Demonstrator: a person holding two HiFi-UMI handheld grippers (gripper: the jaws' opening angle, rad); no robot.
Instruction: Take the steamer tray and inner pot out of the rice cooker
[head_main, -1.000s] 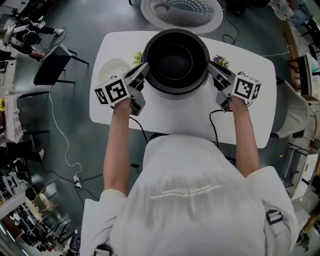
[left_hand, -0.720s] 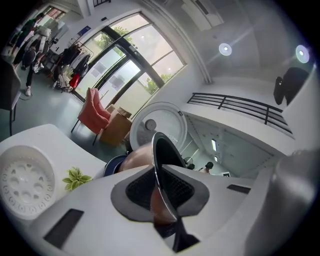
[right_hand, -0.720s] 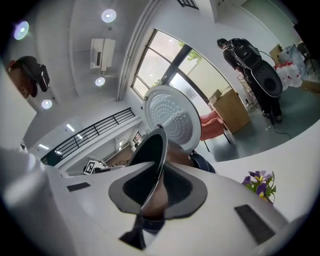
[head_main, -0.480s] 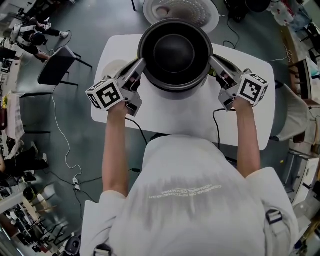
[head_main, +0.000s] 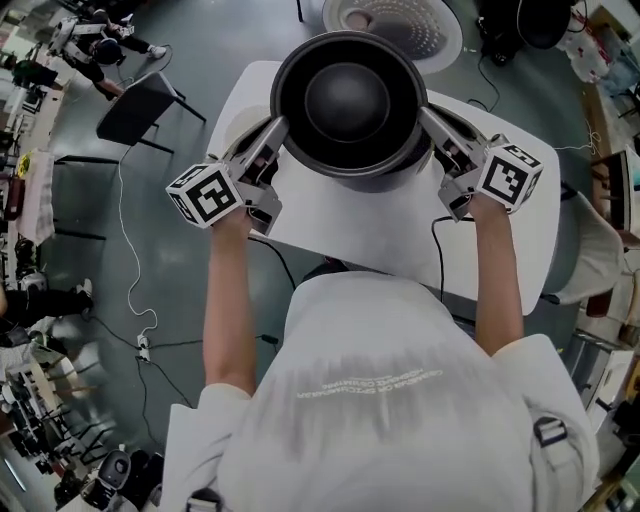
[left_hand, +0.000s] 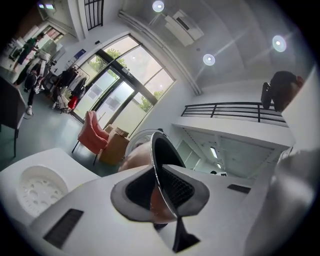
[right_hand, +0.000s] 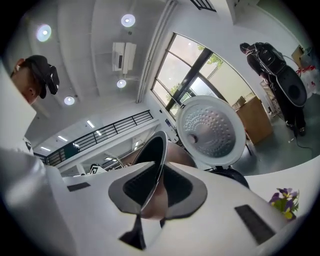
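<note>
The task looks close to its end. The white perforated steamer tray (left_hand: 37, 187) already lies on the bench (head_main: 330, 215), off to the left and apart from the cooker. The inner pot (head_main: 350, 100) is in the air, carried between both tools. The rice cooker's open lid (right_hand: 212, 131) stands up behind the pot. The cooker body is hidden beneath the pot in the head view, so whether the pot's base has fully cleared it cannot be told. What seems left is to bring the pot away and set it down on a bare part of the bench. The left tongs (head_main: 275, 135) are clamped on the pot's left rim, and the left gripper view shows the thin metal edge running between the ribbed pads (left_hand: 177, 186), one pad inside the wall and one outside. The right tongs (head_main: 430, 120) grip the opposite rim in the same way, with the edge pinched between their pads (right_hand: 136, 190). The pot thus hangs level between the two tools, mouth up and empty, directly in front of the person.
</note>
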